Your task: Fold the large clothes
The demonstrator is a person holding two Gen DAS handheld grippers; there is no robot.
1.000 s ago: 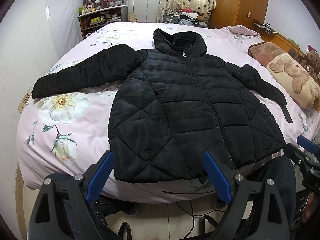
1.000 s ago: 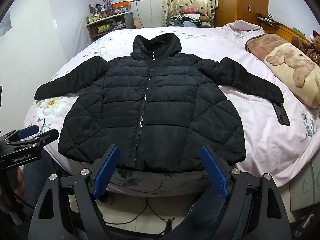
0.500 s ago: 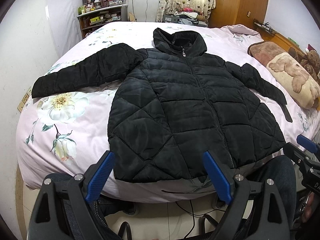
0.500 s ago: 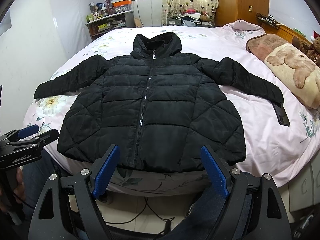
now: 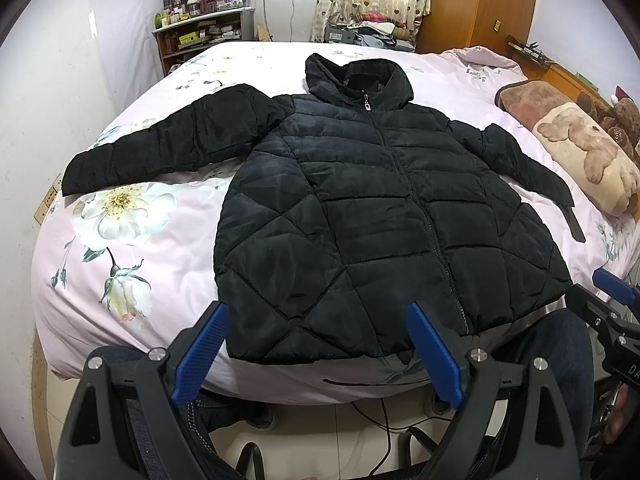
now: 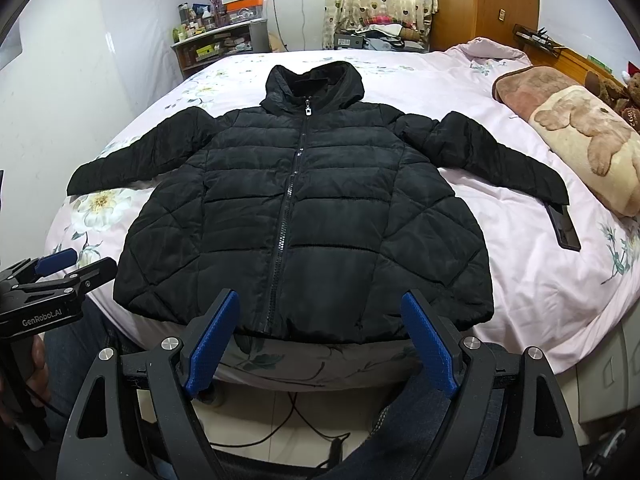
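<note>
A black quilted hooded jacket [image 5: 360,220] lies flat and zipped on the pink floral bed [image 5: 132,264], front up, both sleeves spread out, hood at the far end. It also shows in the right wrist view [image 6: 304,216]. My left gripper [image 5: 316,354] is open and empty, held just short of the jacket's hem near its left corner. My right gripper [image 6: 320,344] is open and empty, held just short of the hem's middle. Each gripper shows at the edge of the other's view: the right gripper [image 5: 612,296], the left gripper [image 6: 60,272].
A black phone [image 6: 564,228] lies on the bed by the right sleeve's cuff. A rolled bear-print blanket [image 6: 580,132] and plush toys lie at the right. Shelves [image 5: 200,36] and a wardrobe [image 5: 476,0] stand beyond the bed. Cables run on the floor below.
Both grippers have crept slightly toward the bed; the jacket sits a touch higher in view. Nothing was grasped and the jaws stay open.
</note>
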